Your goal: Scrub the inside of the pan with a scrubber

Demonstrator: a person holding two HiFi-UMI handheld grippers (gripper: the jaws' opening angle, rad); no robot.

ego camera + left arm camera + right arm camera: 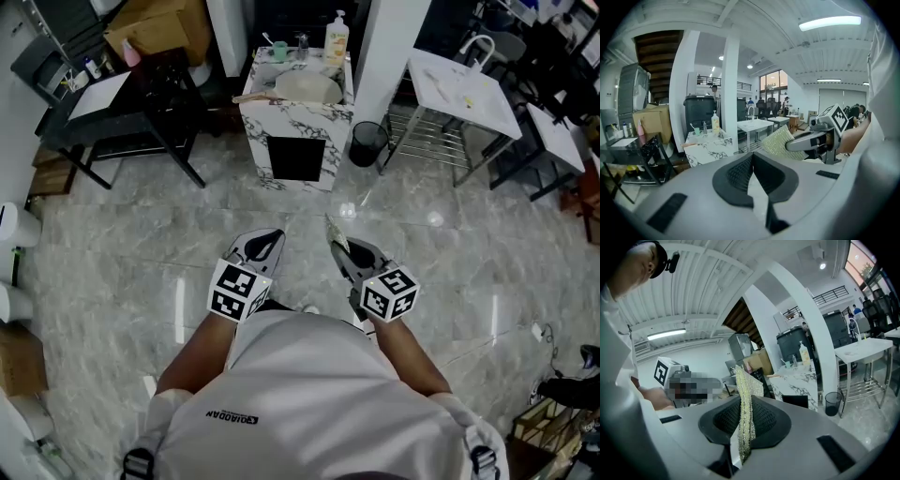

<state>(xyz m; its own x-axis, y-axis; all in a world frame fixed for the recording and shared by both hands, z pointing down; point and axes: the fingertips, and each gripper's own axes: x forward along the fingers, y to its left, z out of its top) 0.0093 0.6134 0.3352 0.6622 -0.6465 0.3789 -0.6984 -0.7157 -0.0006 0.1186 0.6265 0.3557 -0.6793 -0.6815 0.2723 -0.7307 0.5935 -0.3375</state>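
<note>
Scrubber [745,397], yellow-green mesh pad: pinched edge-on by right gripper [746,417], jaws clamped on it, held ready for scrubbing. Left gripper [751,165]: jaws pressed together on nothing, probably kept free to steady the pan. Pan [306,89]: apparently the pale round vessel on marble-patterned counter [281,127], well apart ahead. Floor [141,244]: glossy grey marble. Tables and black bin [367,142] flanked the counter.

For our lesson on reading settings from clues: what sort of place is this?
Probably a workshop or lab, not a home kitchen: a freestanding marble-patterned sink unit with a soap bottle stands on open floor, beside steel-framed work tables and cardboard boxes.
</note>
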